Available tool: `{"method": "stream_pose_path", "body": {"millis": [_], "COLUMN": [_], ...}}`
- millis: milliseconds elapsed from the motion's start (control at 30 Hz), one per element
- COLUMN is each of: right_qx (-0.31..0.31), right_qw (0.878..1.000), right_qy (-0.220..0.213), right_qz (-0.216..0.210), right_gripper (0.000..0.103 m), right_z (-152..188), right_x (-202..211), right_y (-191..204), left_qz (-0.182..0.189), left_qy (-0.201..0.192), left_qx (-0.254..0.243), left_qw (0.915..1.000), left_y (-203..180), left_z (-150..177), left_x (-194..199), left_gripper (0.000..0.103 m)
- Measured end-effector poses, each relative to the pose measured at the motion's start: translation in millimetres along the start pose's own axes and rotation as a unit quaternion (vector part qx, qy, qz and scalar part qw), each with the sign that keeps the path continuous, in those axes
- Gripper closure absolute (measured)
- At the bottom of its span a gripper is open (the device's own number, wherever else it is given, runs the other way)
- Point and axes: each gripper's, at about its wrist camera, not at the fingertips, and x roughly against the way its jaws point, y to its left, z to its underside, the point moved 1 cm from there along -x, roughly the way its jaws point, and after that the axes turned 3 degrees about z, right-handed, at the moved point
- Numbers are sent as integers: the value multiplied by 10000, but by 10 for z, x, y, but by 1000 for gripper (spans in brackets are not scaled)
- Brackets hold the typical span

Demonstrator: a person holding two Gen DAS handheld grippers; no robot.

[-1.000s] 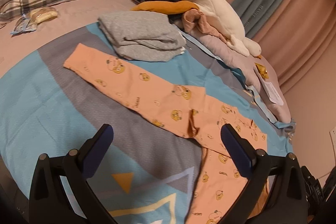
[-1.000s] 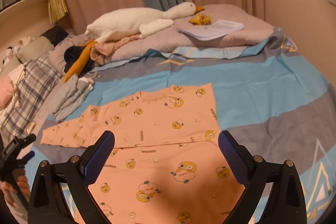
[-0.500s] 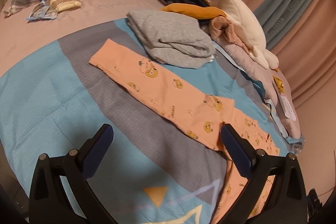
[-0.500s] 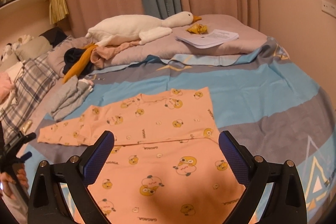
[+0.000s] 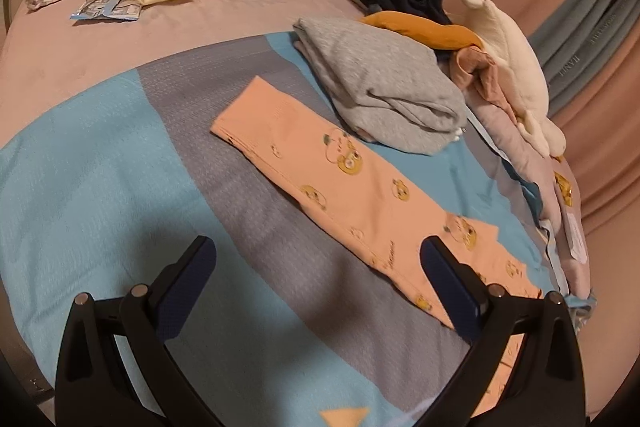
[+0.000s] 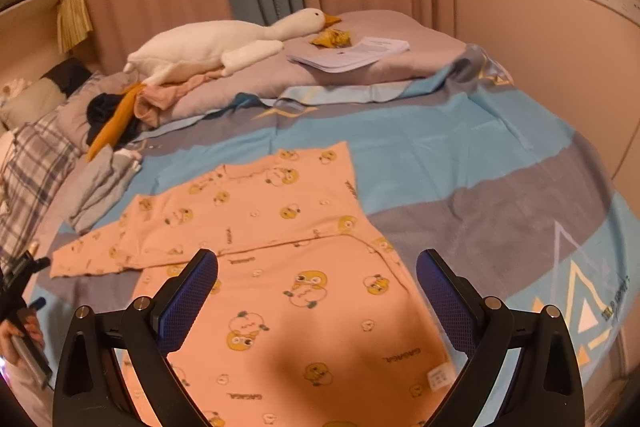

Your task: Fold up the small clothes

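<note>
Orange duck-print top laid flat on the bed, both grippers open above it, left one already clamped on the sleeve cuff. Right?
Not clamped. The left wrist view shows the left gripper open and empty, short of the sleeve cuff. The orange duck-print top lies flat; the right gripper is open.

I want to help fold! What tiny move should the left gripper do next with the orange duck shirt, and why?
Probably lower the left gripper to the sleeve cuff and pinch it. The orange duck shirt lies flat with that sleeve stretched sideways, one sleeve looks already folded in, and both grippers are open and empty.
</note>
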Motion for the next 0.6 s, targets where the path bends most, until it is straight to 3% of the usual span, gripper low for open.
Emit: {"method": "stream_pose_path", "body": {"millis": [200, 367, 600], "right_qx": [24, -32, 79], "right_qw": [10000, 9999, 9999], "right_qy": [-16, 83, 114], "right_qz": [52, 64, 89], "right_gripper": [4, 4, 4], "right_z": [-12, -18, -30], "right_x": [0, -68, -107], "right_y": [8, 10, 65], "left_qz": [-237, -225, -114], "left_qy": [-30, -21, 167], "left_qx": [146, 321, 513], "left_qw": [9996, 9992, 9985], "left_y": [144, 281, 371], "left_z": [-143, -246, -265], "left_x": [-96, -169, -326], "left_gripper": [7, 23, 34]}}
